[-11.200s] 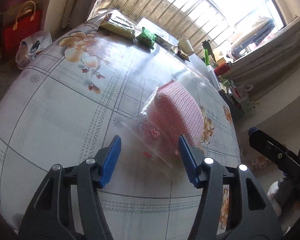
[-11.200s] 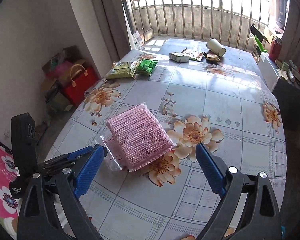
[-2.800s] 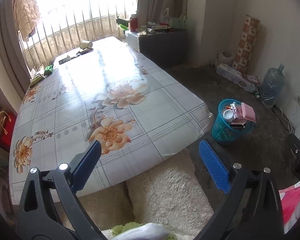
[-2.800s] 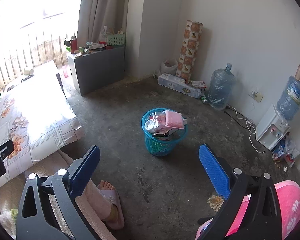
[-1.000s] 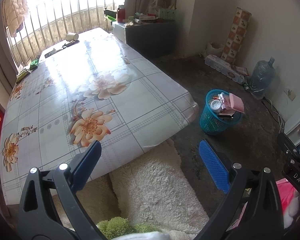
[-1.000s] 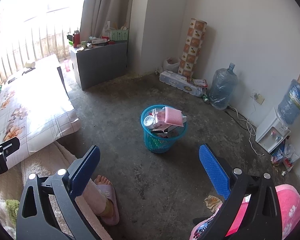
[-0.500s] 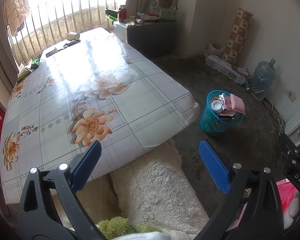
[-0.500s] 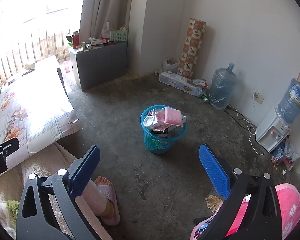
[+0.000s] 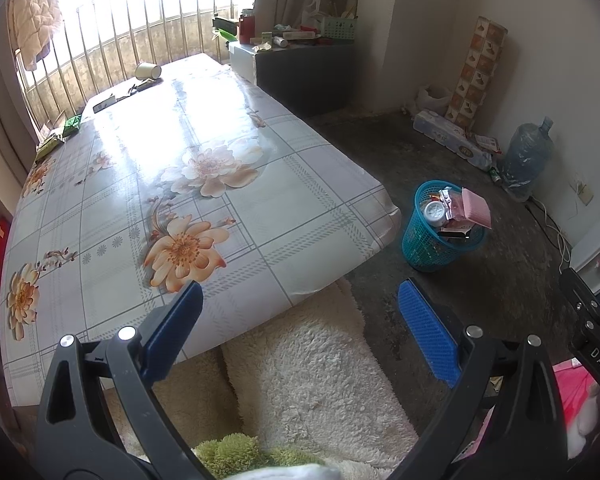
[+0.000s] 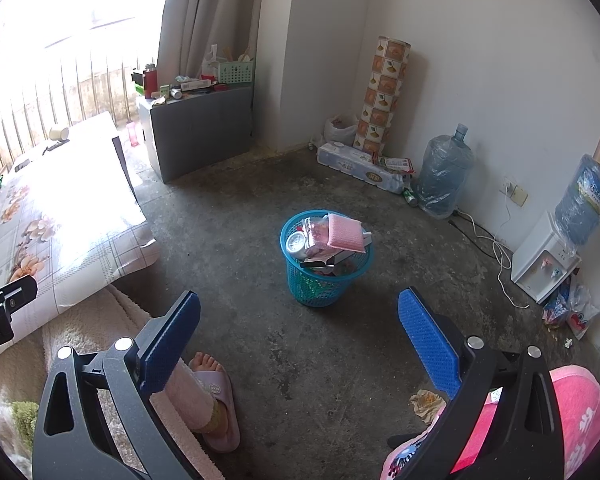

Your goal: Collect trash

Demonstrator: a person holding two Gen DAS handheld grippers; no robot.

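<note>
Both grippers, left [image 9: 298, 322] and right [image 10: 298, 320], are hanging wide apart, holding nothing. Pink sponge [image 10: 343, 231] is sitting atop the full bin [image 10: 325, 280]; items beneath are hard to identify. Only the left view is showing the table [image 9: 260, 208] fully; the right is cropping it.

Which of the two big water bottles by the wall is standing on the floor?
The clear one near the tall patterned roll, wrapped in plastic. The other bottle sits upside down on the white dispenser.
</note>
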